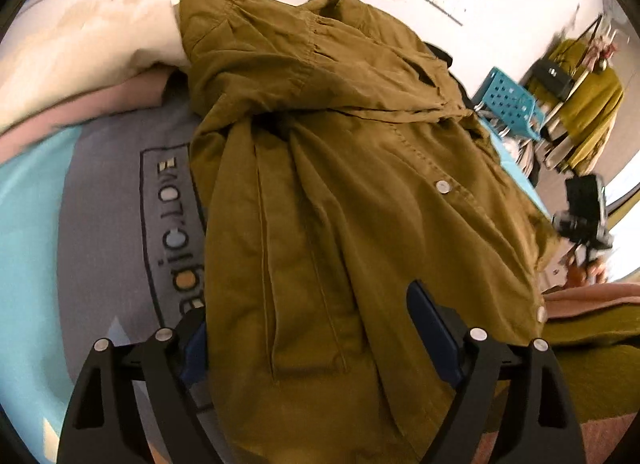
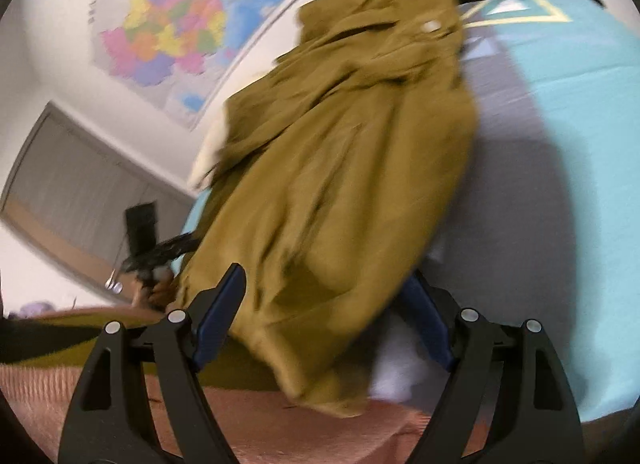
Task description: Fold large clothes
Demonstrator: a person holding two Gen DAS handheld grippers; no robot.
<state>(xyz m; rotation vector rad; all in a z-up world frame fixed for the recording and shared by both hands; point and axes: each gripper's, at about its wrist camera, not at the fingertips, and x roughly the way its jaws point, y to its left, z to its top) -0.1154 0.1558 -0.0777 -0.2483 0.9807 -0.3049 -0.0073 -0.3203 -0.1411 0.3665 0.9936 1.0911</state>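
Note:
An olive-green jacket [image 1: 340,183] with snap buttons lies on a bed with a grey and turquoise cover [image 1: 100,223]. Its hem runs between the fingers of my left gripper [image 1: 308,328], whose jaws stand wide open around the cloth, the left finger partly hidden under it. In the right wrist view the jacket [image 2: 340,183] is blurred and its lower corner lies between the open fingers of my right gripper [image 2: 328,304]. The other gripper shows in each view, at the right edge [image 1: 584,219] and at the left [image 2: 152,248].
A cream pillow [image 1: 100,43] and a pink blanket [image 1: 80,111] lie at the head of the bed. A turquoise basket [image 1: 508,99] and a rack with clothes [image 1: 580,83] stand beside it. A map [image 2: 168,19] hangs on the wall. Pink blanket [image 2: 280,424] lies below.

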